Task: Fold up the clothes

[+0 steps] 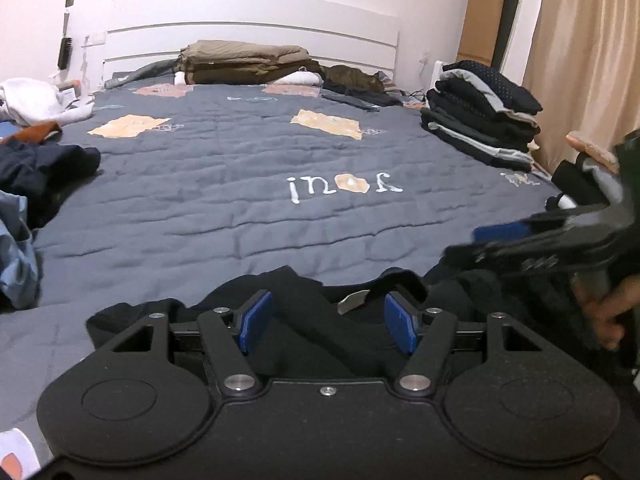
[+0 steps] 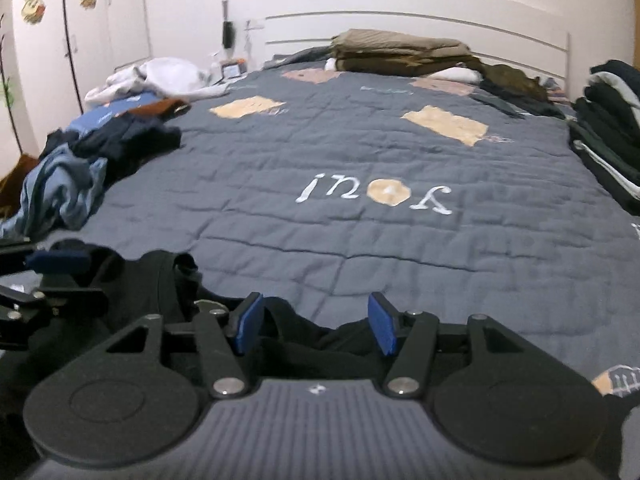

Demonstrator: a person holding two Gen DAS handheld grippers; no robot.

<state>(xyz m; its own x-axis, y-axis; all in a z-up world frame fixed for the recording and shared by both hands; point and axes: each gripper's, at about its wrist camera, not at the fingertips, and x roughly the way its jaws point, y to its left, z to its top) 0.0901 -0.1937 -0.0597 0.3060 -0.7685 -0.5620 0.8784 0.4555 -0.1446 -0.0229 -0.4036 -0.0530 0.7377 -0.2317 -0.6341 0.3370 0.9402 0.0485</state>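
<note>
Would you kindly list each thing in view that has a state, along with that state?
Left gripper: open, black garment lying between its pads.
Right gripper: open, over the same garment.
Black garment: crumpled, unfolded, at the bed's near edge.
Dark clothes stack: folded, piled.
Blue and navy clothes: unfolded heap.
Brown blankets: folded by the headboard.

My fingers [image 1: 256, 322] carry blue pads over the black garment [image 1: 304, 320]; beyond it, the quilt [image 1: 224, 168] is slate grey with peach patches.
</note>
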